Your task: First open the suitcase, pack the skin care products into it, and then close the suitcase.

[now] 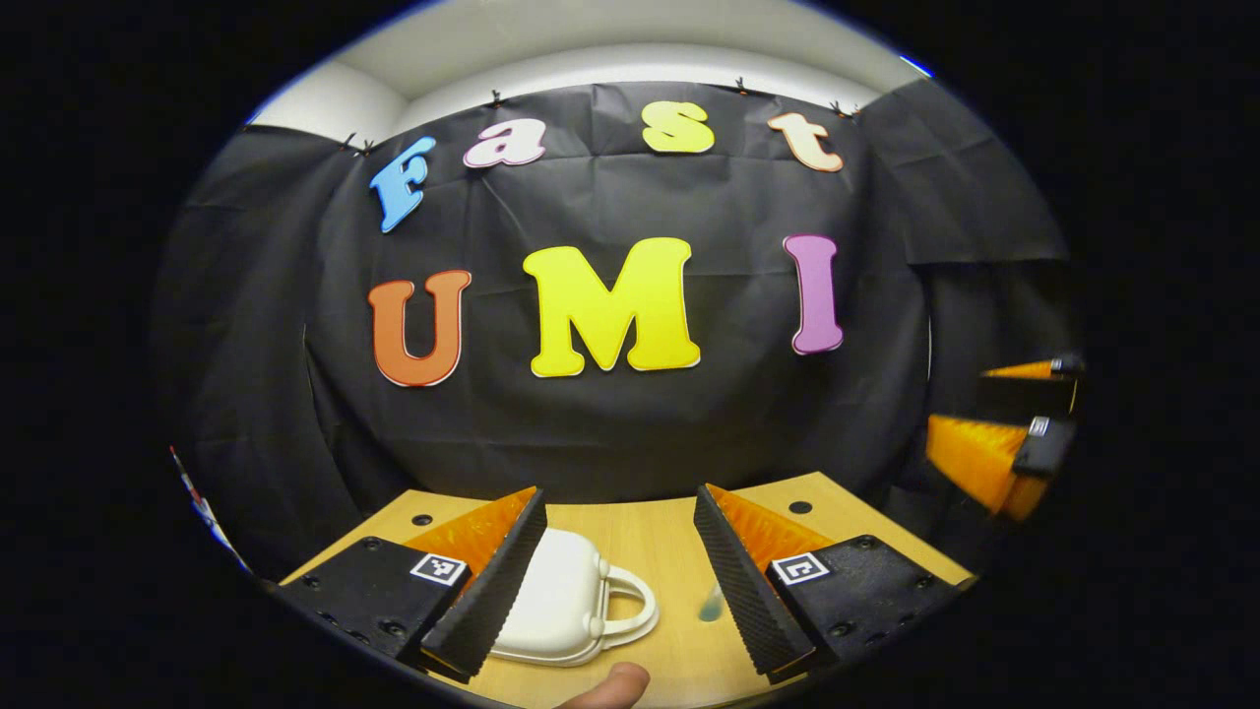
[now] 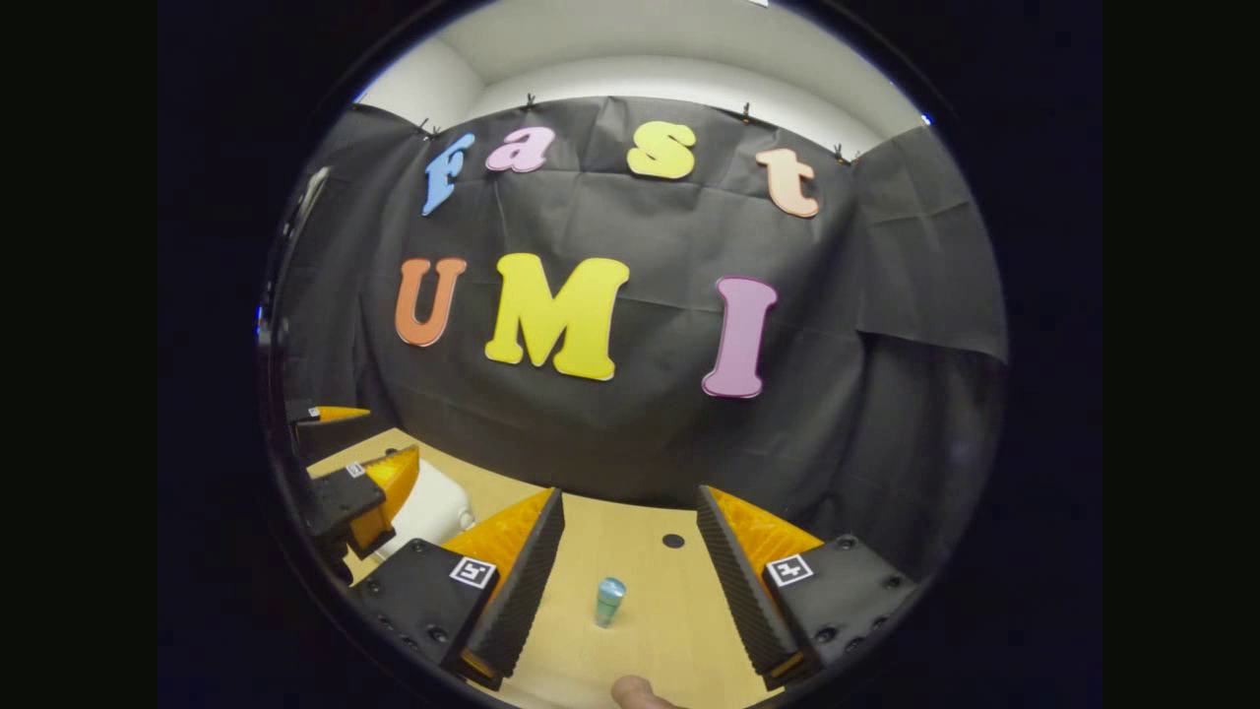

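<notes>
Suitcase, small, white and closed, lies on the wooden table ahead of my left gripper, partly behind its left finger, handle between the wide-open, empty jaws. My right gripper also gapes empty; a small teal skin-care bottle stands upright between its jaws. Black cloth walls the booth behind.
</notes>
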Motion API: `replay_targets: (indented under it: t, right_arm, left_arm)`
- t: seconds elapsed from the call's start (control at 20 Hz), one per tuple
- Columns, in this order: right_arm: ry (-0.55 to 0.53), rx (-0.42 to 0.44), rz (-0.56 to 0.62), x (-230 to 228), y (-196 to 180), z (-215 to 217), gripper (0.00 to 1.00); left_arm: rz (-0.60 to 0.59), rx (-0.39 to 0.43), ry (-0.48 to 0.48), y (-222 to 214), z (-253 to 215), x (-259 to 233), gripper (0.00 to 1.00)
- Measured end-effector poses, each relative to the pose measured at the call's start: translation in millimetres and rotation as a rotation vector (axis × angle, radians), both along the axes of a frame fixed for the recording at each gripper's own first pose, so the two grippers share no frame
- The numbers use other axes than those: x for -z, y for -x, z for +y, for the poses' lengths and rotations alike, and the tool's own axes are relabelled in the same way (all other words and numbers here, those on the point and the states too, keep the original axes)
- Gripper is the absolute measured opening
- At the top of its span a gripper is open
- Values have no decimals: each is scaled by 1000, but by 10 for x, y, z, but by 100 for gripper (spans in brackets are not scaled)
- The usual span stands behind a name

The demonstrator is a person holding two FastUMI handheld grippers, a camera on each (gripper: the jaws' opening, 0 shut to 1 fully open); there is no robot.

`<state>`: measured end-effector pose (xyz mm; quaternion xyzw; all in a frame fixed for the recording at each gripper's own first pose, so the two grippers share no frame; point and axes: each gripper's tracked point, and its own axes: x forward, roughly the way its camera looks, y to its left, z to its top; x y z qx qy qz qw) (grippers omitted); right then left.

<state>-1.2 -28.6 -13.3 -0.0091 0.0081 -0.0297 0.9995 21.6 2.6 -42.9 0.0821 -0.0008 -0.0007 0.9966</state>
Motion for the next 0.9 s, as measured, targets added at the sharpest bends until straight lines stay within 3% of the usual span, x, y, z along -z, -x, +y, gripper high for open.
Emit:
replay_targets:
  t: [0.3, 0.4, 0.7, 0.9]
  right_arm:
    - [-11, 128, 40, 291, 110, -818, 81]
    - [-18, 153, 52, 403, 146, -1045, 81]
    - [-89, 138, 82, 743, 144, -1360, 81]
    - [-111, 111, 94, 968, 32, -1616, 81]
  left_arm:
    - [102, 0, -213, -195, -46, 933, 99]
    - [168, -6, -327, -304, -43, 1308, 99]
    - [273, -10, -677, -609, 29, 2058, 98]
    - [313, -34, -875, -841, 68, 2292, 98]
